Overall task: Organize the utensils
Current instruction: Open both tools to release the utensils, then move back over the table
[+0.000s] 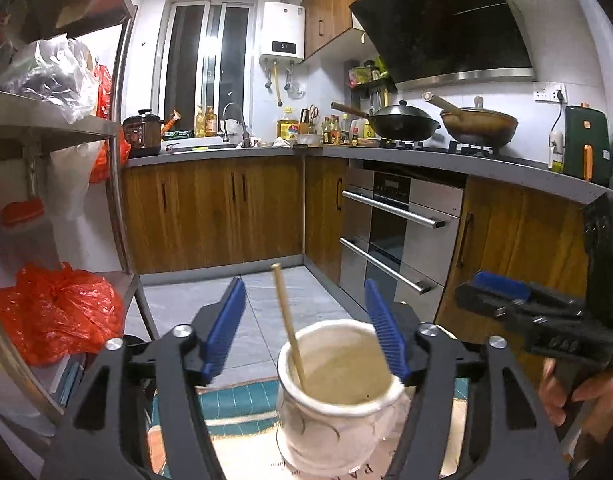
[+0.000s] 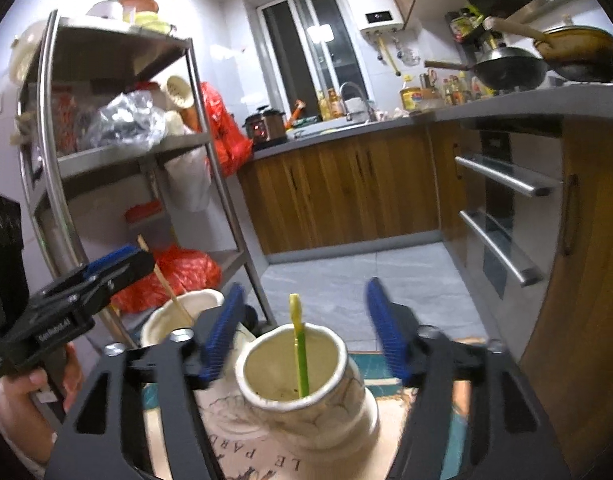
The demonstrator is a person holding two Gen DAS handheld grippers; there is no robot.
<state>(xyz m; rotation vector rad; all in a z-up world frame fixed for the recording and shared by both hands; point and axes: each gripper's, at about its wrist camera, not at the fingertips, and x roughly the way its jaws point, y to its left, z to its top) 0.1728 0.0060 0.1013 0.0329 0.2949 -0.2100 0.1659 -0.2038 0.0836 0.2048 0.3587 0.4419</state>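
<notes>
In the left wrist view a cream ceramic jar (image 1: 338, 412) stands below my open left gripper (image 1: 306, 316), with a wooden chopstick (image 1: 288, 324) leaning in it. My right gripper (image 1: 502, 290) shows at the right, held in a hand. In the right wrist view a second cream jar (image 2: 306, 396) stands below my open, empty right gripper (image 2: 302, 316) and holds a yellow-green utensil (image 2: 299, 344). The first jar (image 2: 174, 320) with its chopstick (image 2: 166, 280) sits behind to the left, under my left gripper (image 2: 118, 266).
The jars stand on a printed cloth (image 1: 234, 404) with a teal border. A steel shelf rack (image 2: 146, 152) with red plastic bags (image 1: 58, 312) is at the left. Wooden cabinets (image 1: 214, 212), an oven (image 1: 394, 236) and a counter with woks (image 1: 402, 122) lie ahead.
</notes>
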